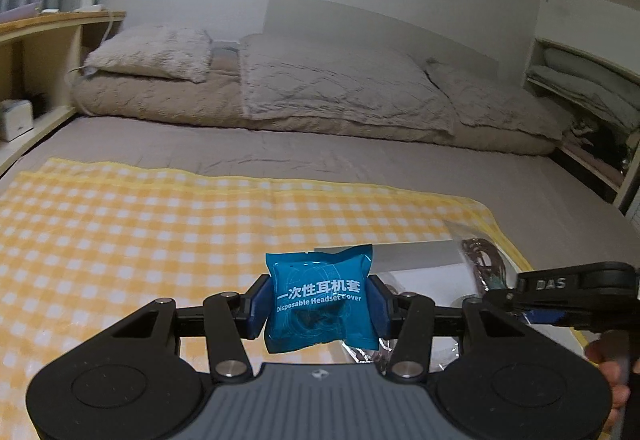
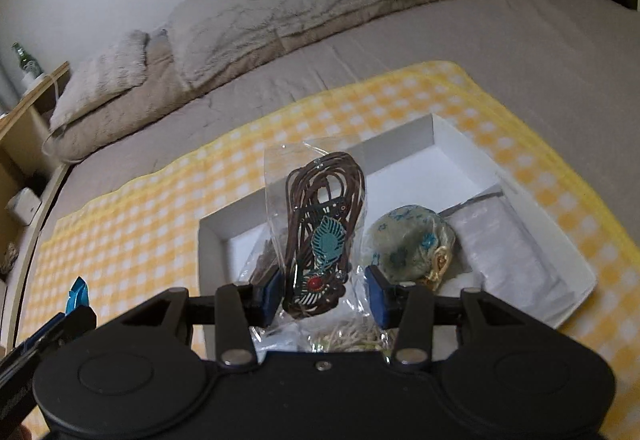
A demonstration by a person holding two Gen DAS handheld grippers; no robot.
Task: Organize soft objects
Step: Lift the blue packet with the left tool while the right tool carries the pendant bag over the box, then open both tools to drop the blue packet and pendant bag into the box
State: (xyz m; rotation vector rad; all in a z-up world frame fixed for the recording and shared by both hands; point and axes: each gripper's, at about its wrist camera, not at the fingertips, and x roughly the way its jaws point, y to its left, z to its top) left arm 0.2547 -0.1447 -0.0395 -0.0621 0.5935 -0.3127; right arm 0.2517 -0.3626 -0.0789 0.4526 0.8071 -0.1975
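The left tool [image 1: 320, 306] pinches the blue packet [image 1: 321, 300]; the right tool [image 2: 326, 296] pinches the clear bag [image 2: 320, 228].

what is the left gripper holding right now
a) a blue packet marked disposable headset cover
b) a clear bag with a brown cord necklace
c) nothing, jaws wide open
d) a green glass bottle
a: in the left wrist view the left gripper has its jaws pressed against both sides of the blue packet, whose printed label reads "Disposable Headset Cover"; the clear necklace bag sits in the right gripper instead.

Checked cloth [image 1: 120, 232] open — box [image 2: 400, 152] crowded.
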